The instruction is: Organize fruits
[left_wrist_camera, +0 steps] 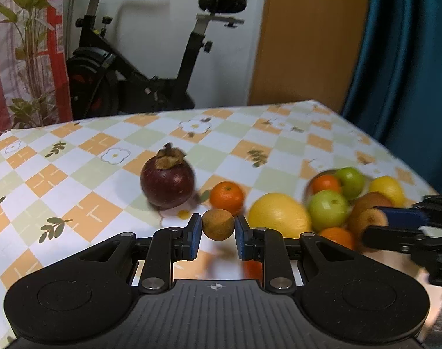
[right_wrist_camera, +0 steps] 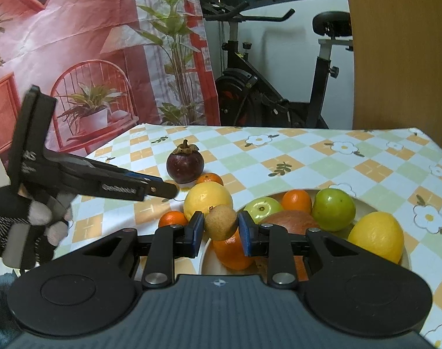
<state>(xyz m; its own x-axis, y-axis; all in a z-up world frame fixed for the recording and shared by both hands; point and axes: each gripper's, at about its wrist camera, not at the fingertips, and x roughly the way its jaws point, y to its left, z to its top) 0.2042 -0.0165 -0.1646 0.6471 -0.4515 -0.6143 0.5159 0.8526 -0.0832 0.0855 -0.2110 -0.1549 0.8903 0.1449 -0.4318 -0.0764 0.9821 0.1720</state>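
My left gripper [left_wrist_camera: 218,228] has its jaws clenched on a small brown longan [left_wrist_camera: 218,224], held clear of the bench [left_wrist_camera: 84,157]. My right gripper [right_wrist_camera: 221,226] is likewise clenched on a second small brown fruit [right_wrist_camera: 221,222], poised over the near rim of the cream bowl [right_wrist_camera: 363,203].

Just beyond the left jaws sit a tangerine [left_wrist_camera: 226,196] and a dark mangosteen [left_wrist_camera: 167,181] on the chequered cloth, with a large yellow citrus [left_wrist_camera: 279,213] beside the bowl. Inside the bowl I can make out green apples [right_wrist_camera: 333,209], a lemon [right_wrist_camera: 376,240], oranges [right_wrist_camera: 296,200] and a reddish-brown fruit [right_wrist_camera: 290,222], already heaped fairly high.

My worries from here: both fruits are small, round and pinched only at their widest part, so any tilt or jolt could pop one out and send it rolling off the bench. The bowl is crowded; dropping onto that heap may make the fruit bounce out or dislodge a neighbour. The two grippers are close together near the bowl, so bringing the left across risks knocking the right, or clipping the yellow citrus and tangerine on the way. The left view is smeared, so I'd judge its position cautiously.
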